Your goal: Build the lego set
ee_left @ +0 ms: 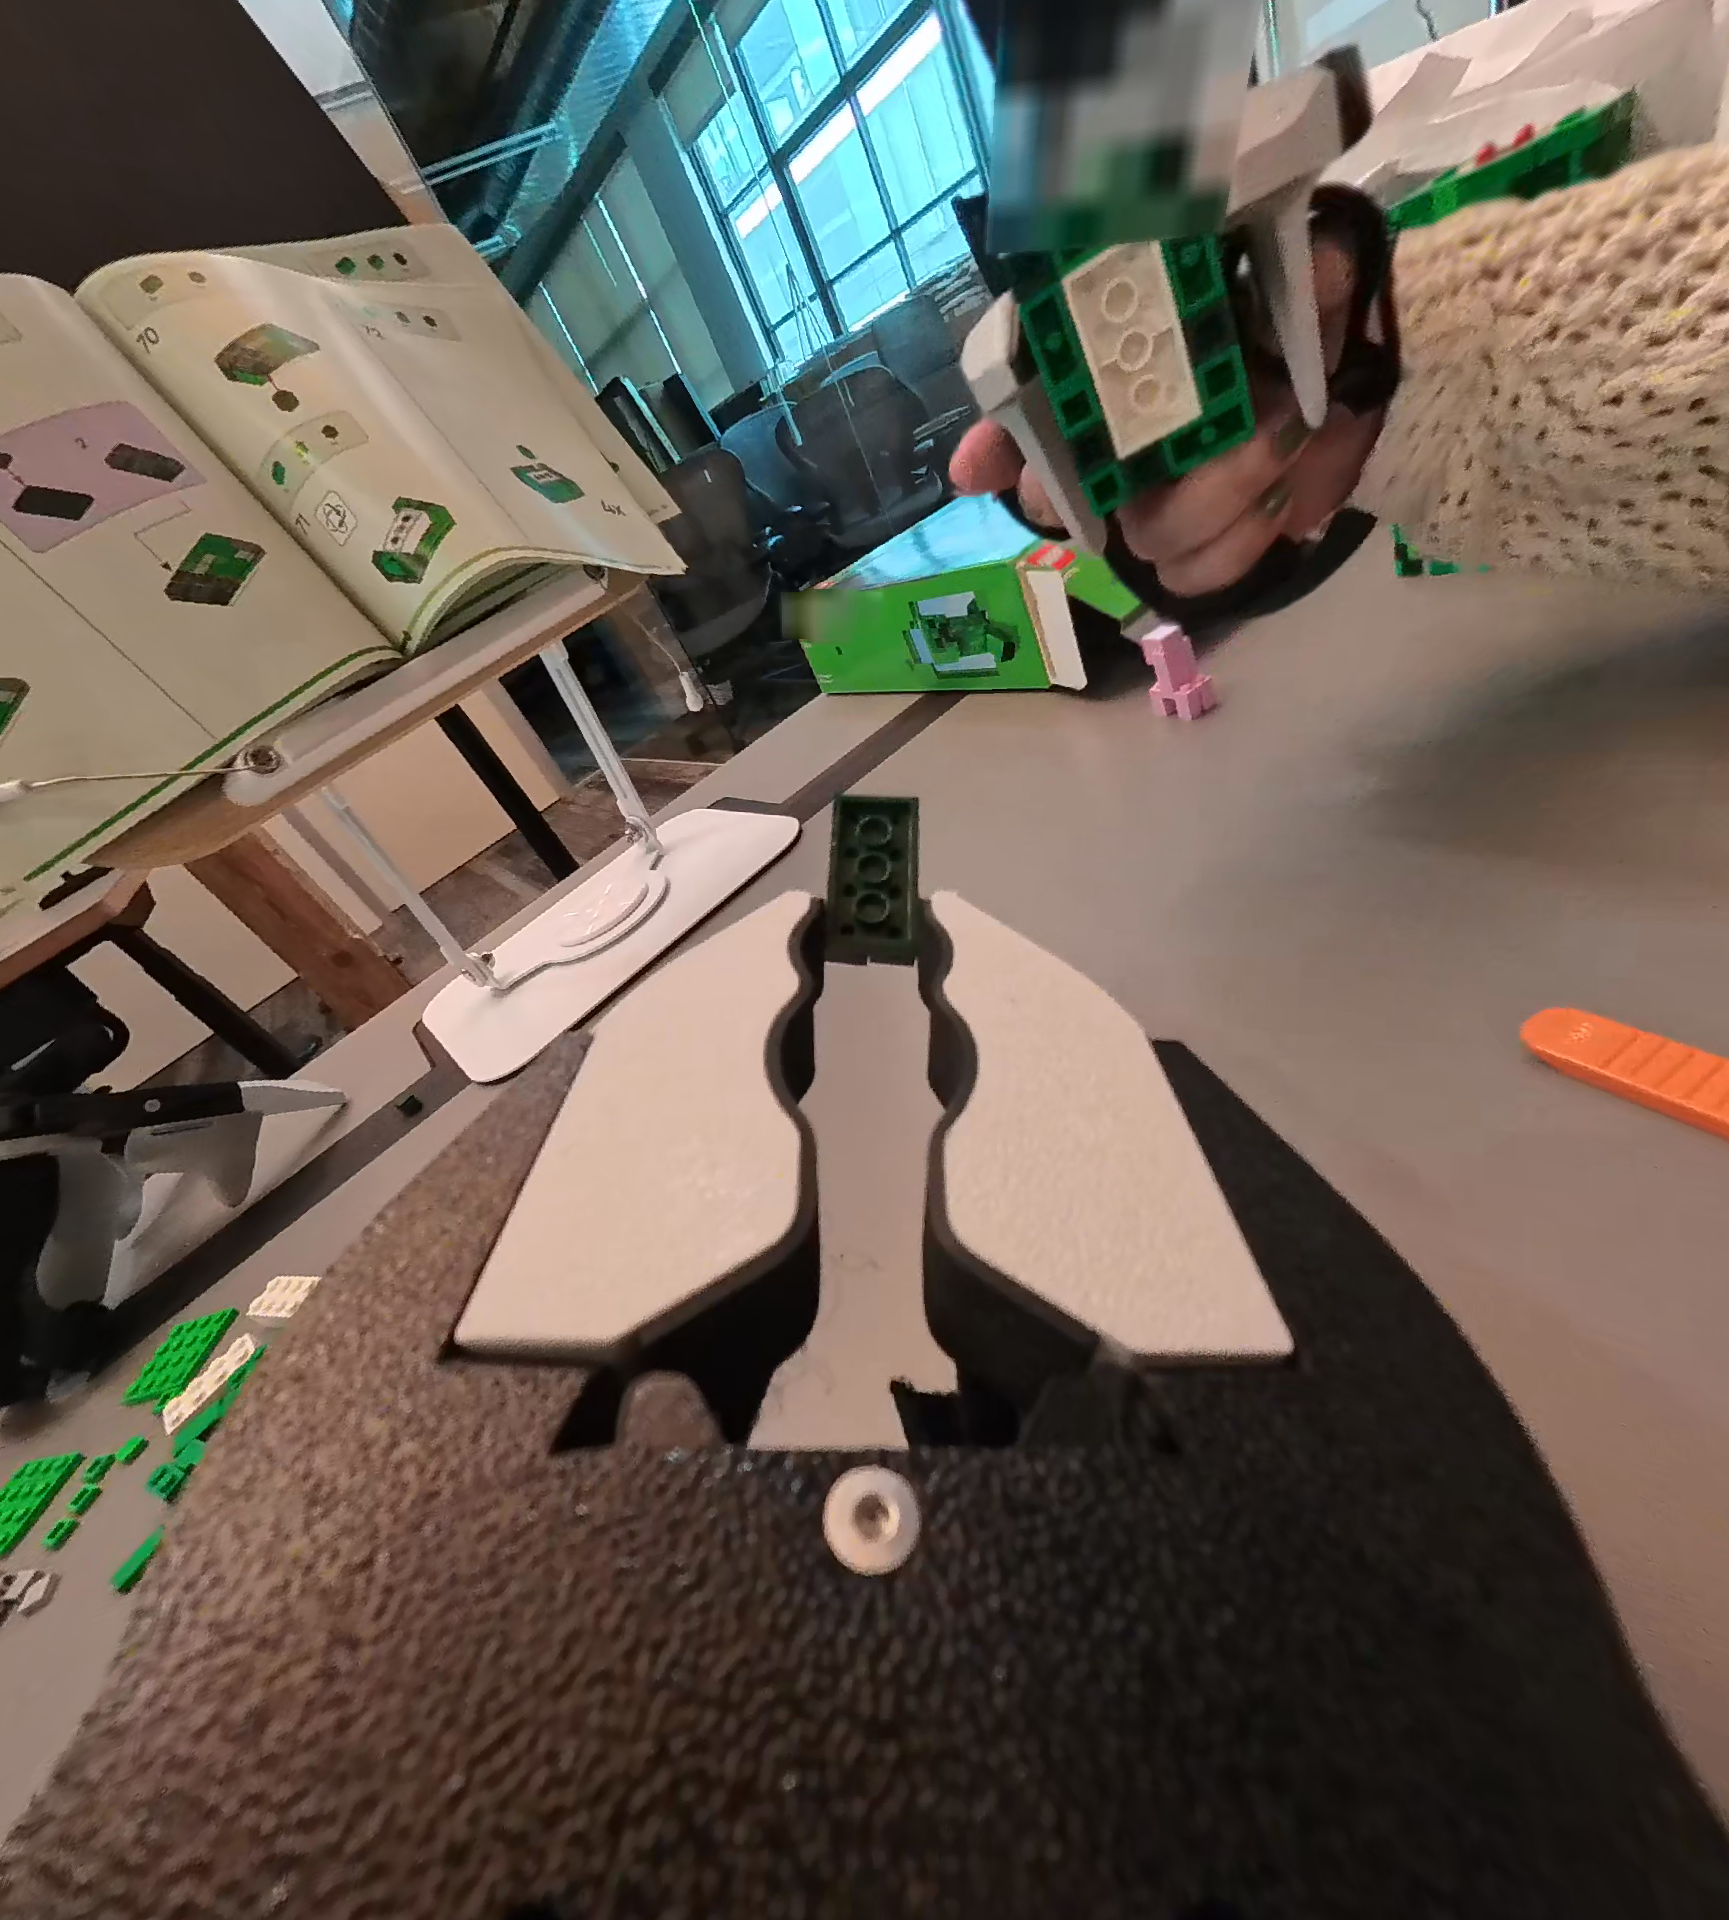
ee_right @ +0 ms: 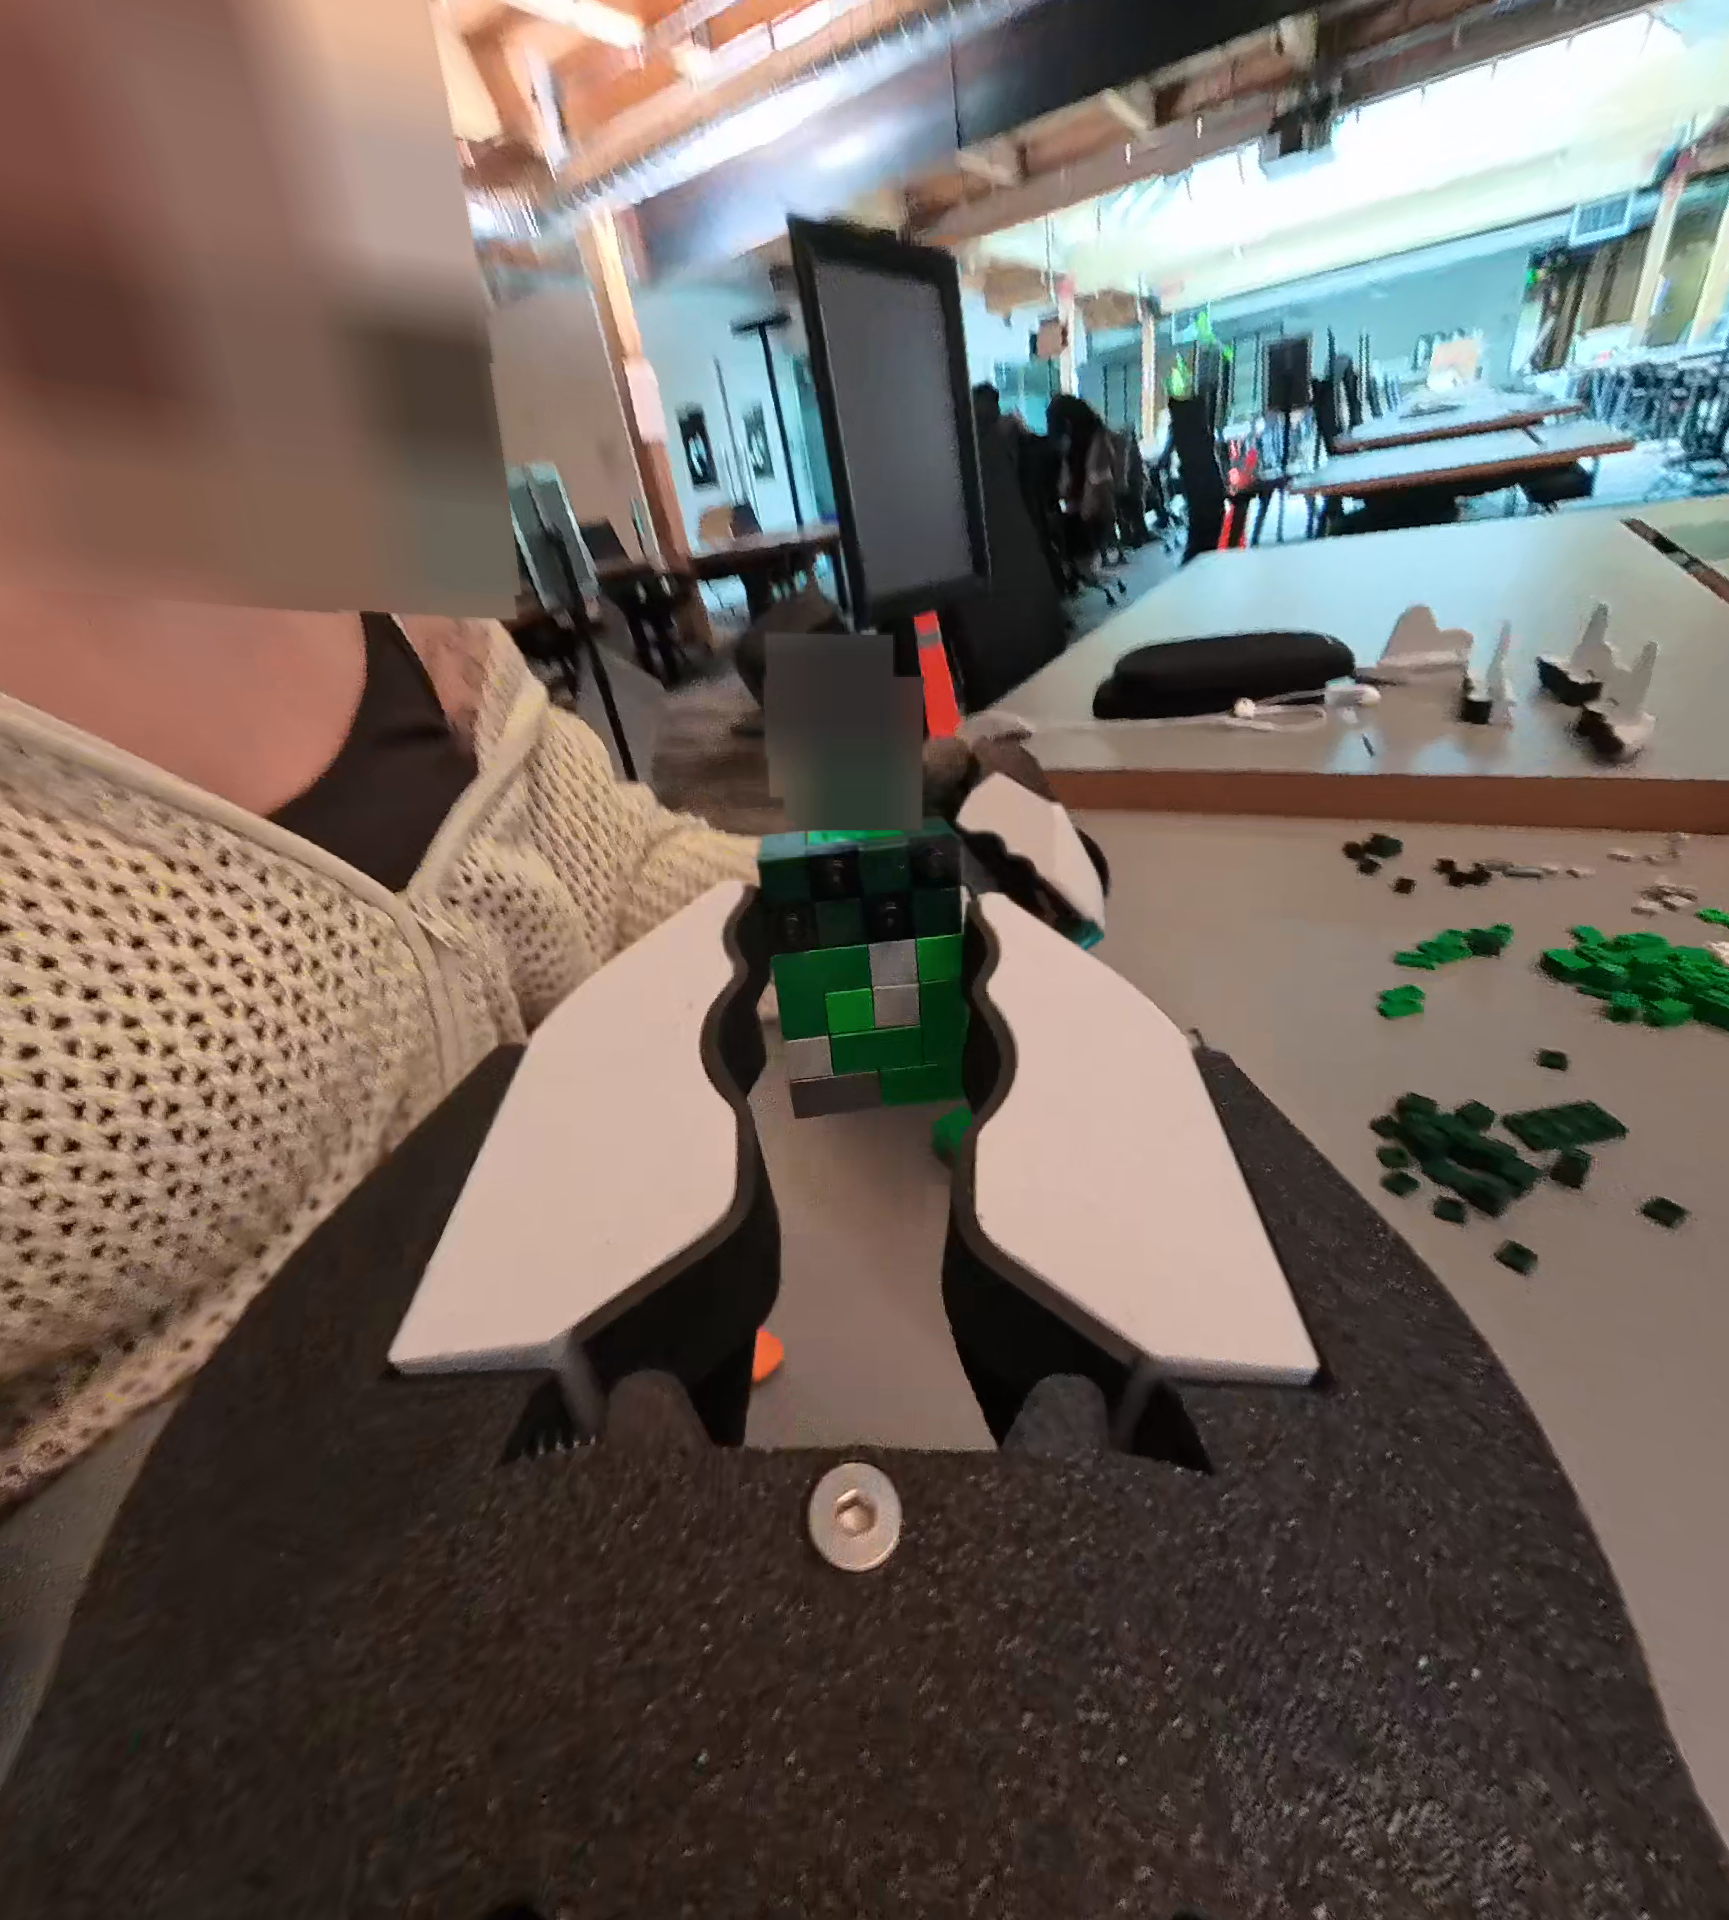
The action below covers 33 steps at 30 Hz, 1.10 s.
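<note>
In the left wrist view, my left gripper (ee_left: 875, 920) is shut on a dark green two-by-four brick (ee_left: 872, 873). The brick's hollow underside faces the camera and it is held above the grey table (ee_left: 1255, 935). My right gripper (ee_left: 1156, 390) is up at the far right, held by a hand in a knit sleeve. It is shut on a green block build (ee_left: 1203, 416) whose white bottom brick faces me. In the right wrist view, my right gripper (ee_right: 865, 920) clamps that green, grey and dark green build (ee_right: 870, 1008). A finger (ee_right: 1031, 842) of the left gripper shows just behind it.
An open instruction book (ee_left: 216, 468) rests on a white stand (ee_left: 611, 935) at the left. A green box (ee_left: 933, 634), a pink figure (ee_left: 1180, 675) and an orange separator tool (ee_left: 1670, 1081) lie on the table. Loose green pieces (ee_right: 1660, 987) lie at the right, with more (ee_left: 60, 1475) at the lower left. The gap from one gripper's tips to the other's is roughly 12 cm.
</note>
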Tool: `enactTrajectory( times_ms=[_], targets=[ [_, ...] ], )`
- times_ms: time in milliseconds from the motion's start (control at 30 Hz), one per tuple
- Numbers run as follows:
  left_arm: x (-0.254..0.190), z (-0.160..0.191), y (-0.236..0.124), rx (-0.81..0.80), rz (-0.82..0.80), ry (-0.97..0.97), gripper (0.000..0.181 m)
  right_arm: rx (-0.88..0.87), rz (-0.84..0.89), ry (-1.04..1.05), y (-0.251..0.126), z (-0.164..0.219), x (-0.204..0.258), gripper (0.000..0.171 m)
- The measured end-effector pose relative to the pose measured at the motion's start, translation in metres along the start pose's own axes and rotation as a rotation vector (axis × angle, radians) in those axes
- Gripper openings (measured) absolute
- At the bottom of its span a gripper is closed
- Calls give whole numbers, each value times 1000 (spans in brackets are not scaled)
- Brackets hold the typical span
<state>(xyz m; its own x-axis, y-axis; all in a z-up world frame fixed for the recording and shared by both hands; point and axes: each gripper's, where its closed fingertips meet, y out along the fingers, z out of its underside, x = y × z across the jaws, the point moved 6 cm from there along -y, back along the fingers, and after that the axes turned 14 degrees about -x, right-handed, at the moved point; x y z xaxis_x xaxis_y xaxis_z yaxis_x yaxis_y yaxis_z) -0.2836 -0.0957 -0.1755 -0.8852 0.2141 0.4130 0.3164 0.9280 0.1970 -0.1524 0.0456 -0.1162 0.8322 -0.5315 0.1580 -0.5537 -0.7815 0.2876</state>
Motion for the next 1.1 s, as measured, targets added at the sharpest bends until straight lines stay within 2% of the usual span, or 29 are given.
enactTrajectory(
  times_ms=[200,467,667,800,1100],
  targets=[
    [-2,0,0,2,8,8,17,234,77,-132,6,5,5,35],
    [-3,2,1,10,19,-2,17,452,115,-223,8,14,10,35],
    [-5,4,2,12,44,-25,17,697,131,-220,-2,34,1,35],
    [-6,4,2,17,54,-34,17,879,142,-296,-17,56,-13,35],
    [-6,7,2,34,61,-31,17,973,49,-223,-30,79,-12,35]
  ],
)
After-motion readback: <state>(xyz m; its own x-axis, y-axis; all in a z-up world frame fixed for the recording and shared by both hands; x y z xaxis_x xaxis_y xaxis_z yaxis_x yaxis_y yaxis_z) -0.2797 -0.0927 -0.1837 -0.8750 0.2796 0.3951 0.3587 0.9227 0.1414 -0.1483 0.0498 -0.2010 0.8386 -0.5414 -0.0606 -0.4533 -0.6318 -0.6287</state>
